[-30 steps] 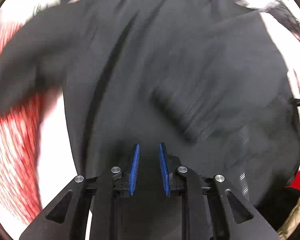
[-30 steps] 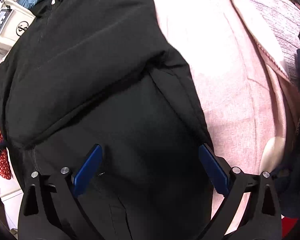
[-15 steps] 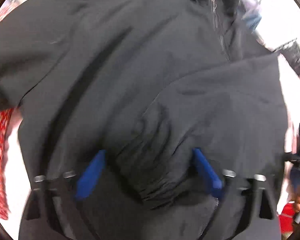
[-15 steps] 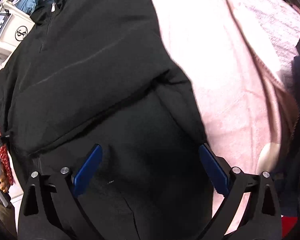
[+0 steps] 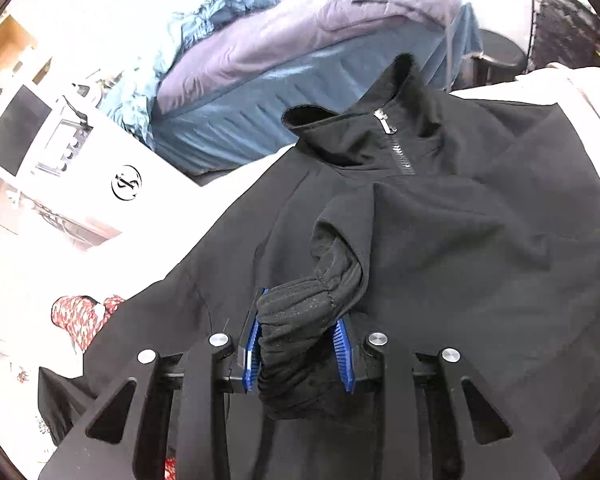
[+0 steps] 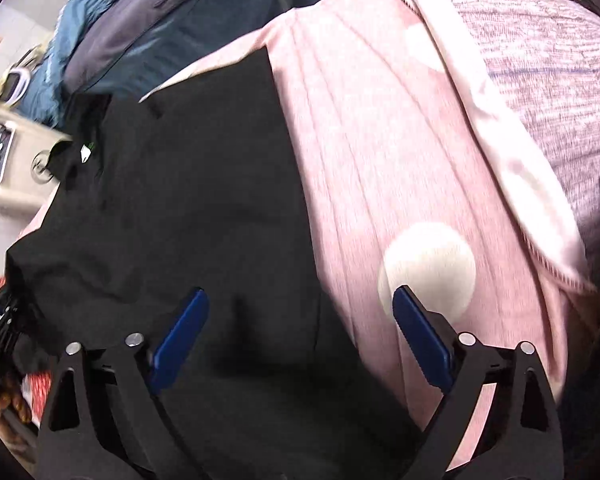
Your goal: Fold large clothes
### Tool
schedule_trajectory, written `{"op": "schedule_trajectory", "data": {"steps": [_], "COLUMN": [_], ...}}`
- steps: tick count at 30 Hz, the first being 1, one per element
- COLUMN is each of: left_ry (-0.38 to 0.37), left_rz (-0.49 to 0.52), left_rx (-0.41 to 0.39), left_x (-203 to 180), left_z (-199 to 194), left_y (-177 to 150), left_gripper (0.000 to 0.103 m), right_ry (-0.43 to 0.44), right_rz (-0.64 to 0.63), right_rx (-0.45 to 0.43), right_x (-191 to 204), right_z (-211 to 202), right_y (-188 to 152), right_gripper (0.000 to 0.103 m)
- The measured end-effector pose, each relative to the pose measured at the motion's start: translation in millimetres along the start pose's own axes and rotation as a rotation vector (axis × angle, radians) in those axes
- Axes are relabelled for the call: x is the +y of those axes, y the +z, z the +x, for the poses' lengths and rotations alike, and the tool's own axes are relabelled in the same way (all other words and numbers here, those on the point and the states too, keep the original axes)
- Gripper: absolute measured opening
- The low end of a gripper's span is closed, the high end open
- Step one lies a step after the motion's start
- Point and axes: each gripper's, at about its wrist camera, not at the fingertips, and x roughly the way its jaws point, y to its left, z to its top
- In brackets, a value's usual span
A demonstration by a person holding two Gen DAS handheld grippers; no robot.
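The pink blanket [image 6: 380,152] covers the bed and is the work surface, w/ a grey-purple knit cover [image 6: 552,80] on its far right side. Behind, a blue quilt [image 5: 260,92] is piled up, and a white cabinet [image 5: 80,152] stands at the left.

On the blanket lies the black jacket [image 5: 480,280], front up, collar [image 5: 340,124] pointing away from me, zipper [image 5: 396,148] closed near the top. Its body is spread flat and the right edge runs straight over the pink.

The sleeve cuff [image 5: 300,320] is bunched and sits across the chest of the jacket. The left gripper [image 5: 298,344] is pinched on this cuff, blue pads pressing it from both sides, only a narrow gap filled w/ fabric. The right gripper [image 6: 300,332] hovers low over the jacket's right edge, jaws spread wide, nothing between them; one pad is above black cloth, the other above the pink.

I judge the step in hand is folding the sleeve inward over the front. Approx. early-middle of the job, bc the body is not yet folded. Next move prob. needs: lay the cuff flat on the chest, let go, smooth the sleeve. Then the right tool must close on the side edge to fold it in.
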Motion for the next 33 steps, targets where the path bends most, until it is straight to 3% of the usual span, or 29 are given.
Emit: {"op": "schedule_trajectory", "data": {"steps": [2,5,6,10,14,17,21,23,27,33], "left_ry": [-0.032,-0.109,-0.128,-0.12,-0.159,-0.144,-0.085,-0.072,-0.089,-0.111], "left_rz": [-0.062,-0.183,-0.227,-0.281,-0.296,-0.298,-0.317,-0.333,-0.367,-0.422], "left_rx": [0.121,0.291,0.321,0.307,0.316,0.32,0.234,0.189,0.171,0.245], "left_x": [6.1,22.9,26.2,34.9,43.3,50.3,53.2,54.0,49.0,37.3], "left_z": [32.7,82.8,92.4,97.0,101.7,97.6,71.6,54.4,31.8,15.7], "left_y": [-0.7,-12.8,-21.0,-46.4,-50.2,-43.7,-39.9,-46.0,-75.7,-150.5], "left_gripper": [0.037,0.06,0.068,0.096,0.097,0.097,0.096,0.097,0.097,0.097], "right_ry": [-0.001,-0.083,-0.115,-0.248,-0.243,-0.269,-0.321,-0.306,-0.263,-0.234], "right_rz": [-0.016,-0.133,-0.18,-0.33,-0.28,-0.269,-0.295,-0.29,-0.313,-0.481], "right_rx": [-0.012,0.004,0.012,0.037,0.039,0.069,0.051,0.032,0.008,0.061], "right_x": [8.4,30.6,35.7,42.7,36.0,40.5,52.6,55.8,64.5,94.7], "right_z": [3.8,16.1,22.2,45.4,52.6,53.7,38.7,25.3,3.7,2.9], "right_y": [3.2,-6.2,-8.6,-25.6,-26.0,-19.2,-18.7,-24.4,-47.9,-104.6], "right_gripper": [0.091,0.091,0.091,0.091,0.097,0.097,0.097,0.097,0.097,0.097]}}
